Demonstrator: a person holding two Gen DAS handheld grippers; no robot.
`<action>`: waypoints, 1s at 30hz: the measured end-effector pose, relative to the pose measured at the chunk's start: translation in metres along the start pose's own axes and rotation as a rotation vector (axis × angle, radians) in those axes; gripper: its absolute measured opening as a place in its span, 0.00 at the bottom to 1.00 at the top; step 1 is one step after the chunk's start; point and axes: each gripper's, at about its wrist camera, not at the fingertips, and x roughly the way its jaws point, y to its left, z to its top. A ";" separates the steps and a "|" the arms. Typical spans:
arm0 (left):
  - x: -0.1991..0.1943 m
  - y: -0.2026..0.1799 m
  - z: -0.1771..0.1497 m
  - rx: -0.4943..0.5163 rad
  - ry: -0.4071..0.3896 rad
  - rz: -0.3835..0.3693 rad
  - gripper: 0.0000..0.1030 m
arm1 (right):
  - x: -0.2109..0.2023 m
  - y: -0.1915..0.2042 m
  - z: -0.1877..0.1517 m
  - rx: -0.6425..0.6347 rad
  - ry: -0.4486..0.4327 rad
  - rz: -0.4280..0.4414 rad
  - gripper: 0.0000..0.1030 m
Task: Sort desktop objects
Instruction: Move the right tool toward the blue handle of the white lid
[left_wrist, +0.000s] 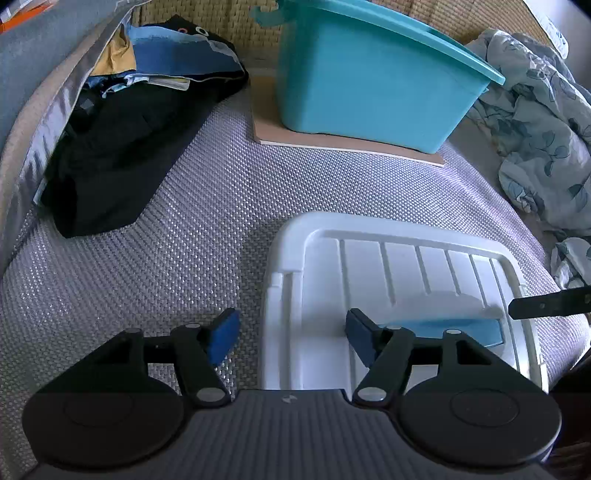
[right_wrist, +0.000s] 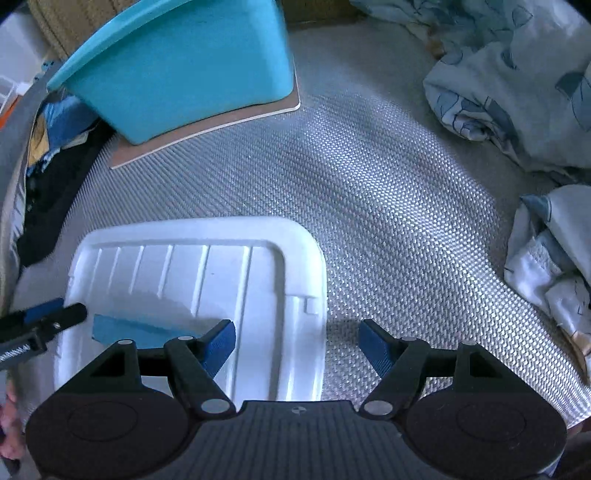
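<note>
The white lid (left_wrist: 399, 295) lies flat on the woven mat (left_wrist: 184, 229), near the teal bin (left_wrist: 369, 77) standing on a thin board (left_wrist: 269, 129). The left gripper (left_wrist: 291, 338) and right gripper (right_wrist: 297, 347) each straddle one side edge of it, jaws apart and gripping nothing. To lift it level, both should probably close on opposite rims together, then rise evenly.

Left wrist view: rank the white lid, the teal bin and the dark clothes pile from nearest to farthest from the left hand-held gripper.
1. White lid: nearest, its left edge between the open fingers of the left hand-held gripper.
2. Dark clothes pile: farther, upper left.
3. Teal bin: farthest, top centre, standing on a thin board.
</note>
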 end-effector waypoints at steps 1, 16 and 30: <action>0.000 -0.001 0.000 0.003 0.001 -0.001 0.68 | 0.000 -0.001 0.000 0.012 0.004 0.018 0.75; 0.003 -0.012 -0.005 0.144 0.053 -0.054 0.75 | 0.003 0.028 -0.010 -0.152 0.053 0.018 0.82; 0.001 -0.012 -0.007 0.205 0.074 -0.085 0.78 | 0.014 0.043 -0.020 -0.249 0.041 -0.023 0.91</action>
